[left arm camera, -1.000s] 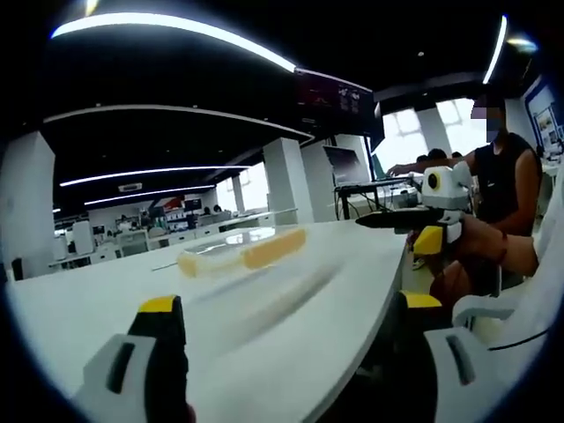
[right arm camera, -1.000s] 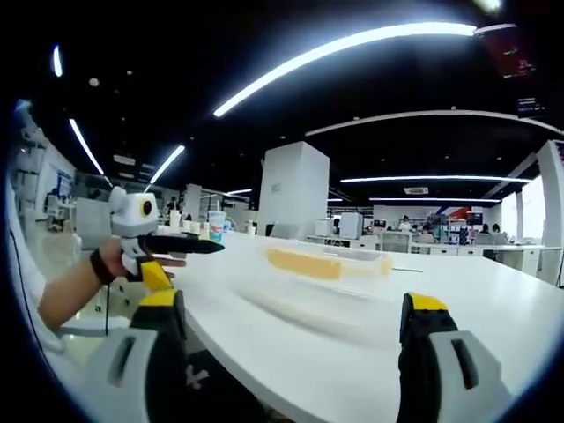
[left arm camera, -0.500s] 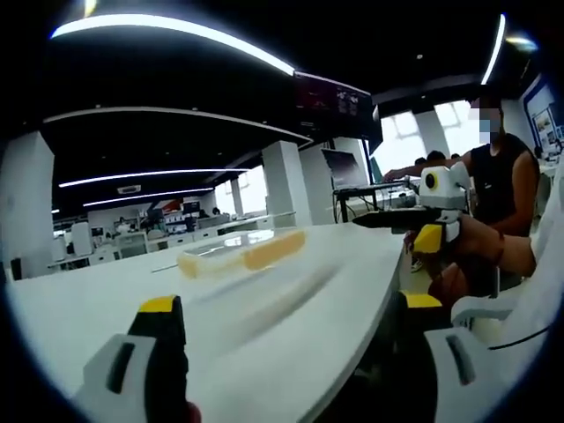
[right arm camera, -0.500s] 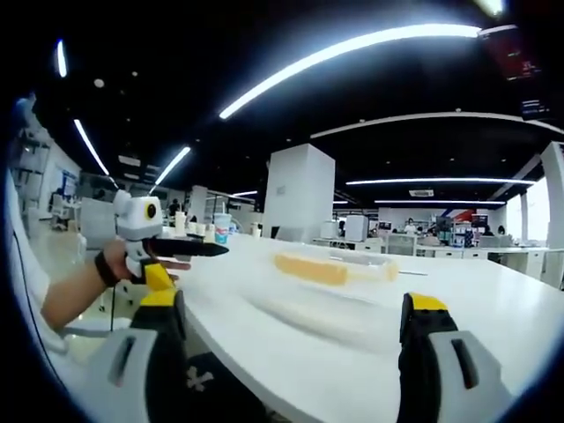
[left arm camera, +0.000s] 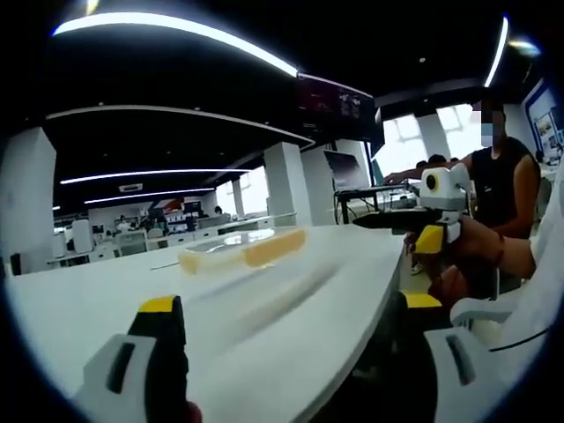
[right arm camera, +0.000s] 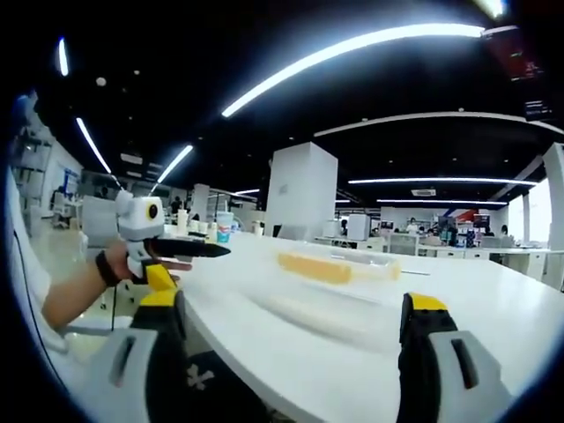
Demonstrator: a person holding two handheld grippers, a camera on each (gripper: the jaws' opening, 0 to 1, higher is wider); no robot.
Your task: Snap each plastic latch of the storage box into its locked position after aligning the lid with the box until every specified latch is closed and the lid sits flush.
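- Step in hand, as judged: approach. No latch is being worked yet. The storage box (left arm camera: 242, 250), clear with yellow latches, rests on the white table (left arm camera: 291, 326), well apart from both tools.
- Your left gripper (left arm camera: 291, 370) has its jaws spread wide and carries nothing.
- Your right gripper (right arm camera: 291, 370) is likewise spread and unloaded.
- Both tools are held low at the table's near edge, on opposite sides of the box, aimed across the top.
- Next move: bring both grippers in to the box and check lid alignment before pressing any latch; the latch state cannot be told from here.

Open office – white table (left arm camera: 291, 335), ceiling light strips (right arm camera: 352, 44)
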